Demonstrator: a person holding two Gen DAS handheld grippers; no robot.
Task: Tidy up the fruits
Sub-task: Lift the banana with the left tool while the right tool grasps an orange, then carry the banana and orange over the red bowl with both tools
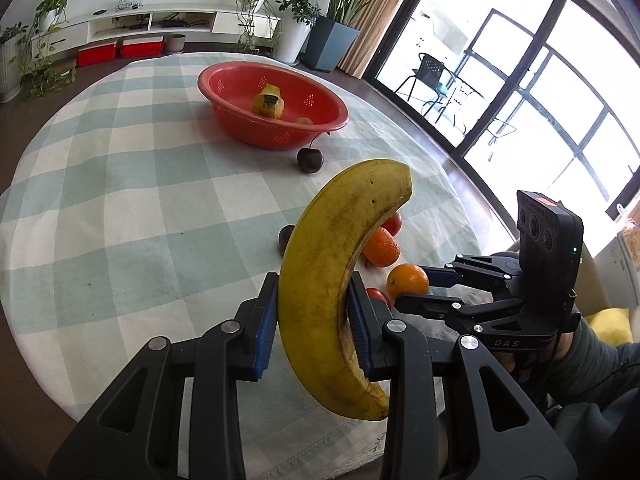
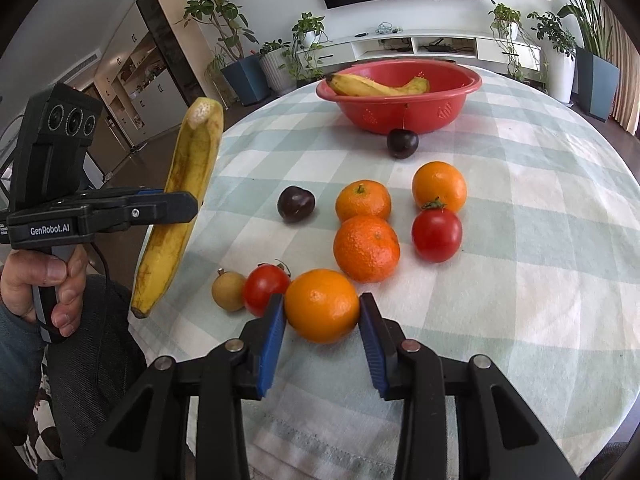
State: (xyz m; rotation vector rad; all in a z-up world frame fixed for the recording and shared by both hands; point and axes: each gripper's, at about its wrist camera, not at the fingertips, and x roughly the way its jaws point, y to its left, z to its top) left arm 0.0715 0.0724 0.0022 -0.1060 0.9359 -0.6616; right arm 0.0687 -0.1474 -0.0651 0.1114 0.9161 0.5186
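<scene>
Closest to us in the right wrist view, our right gripper (image 2: 322,314) has its jaws set on either side of an orange (image 2: 321,305) near the front edge of the table (image 2: 540,280); the blue pads touch or nearly touch its sides, and we cannot tell whether they press it. Our left gripper (image 1: 313,312) has its jaws closed on a banana (image 1: 340,276), gripped around its middle and held up off the checked tablecloth (image 1: 120,208), near the table's left edge as the right wrist view shows it.

Just left of the orange sit a tomato (image 2: 265,289) and a small tan fruit (image 2: 229,291), the tomato touching or almost touching the left pad. Beyond the orange lie two mandarins (image 2: 366,248), a second orange (image 2: 439,186) and a second tomato (image 2: 437,234), packed close together. A dark cherry (image 2: 296,204) lies apart to their left, and another cherry (image 2: 402,143) rests just in front of the red basket (image 2: 400,110), which stands toward the far edge and holds bananas (image 2: 376,85).

Between the fruit cluster and the basket the cloth is bare except for that cherry. To the right of the cluster a broad stretch of cloth runs to the table's right rim; the left wrist view shows a similar open stretch on the left half.
</scene>
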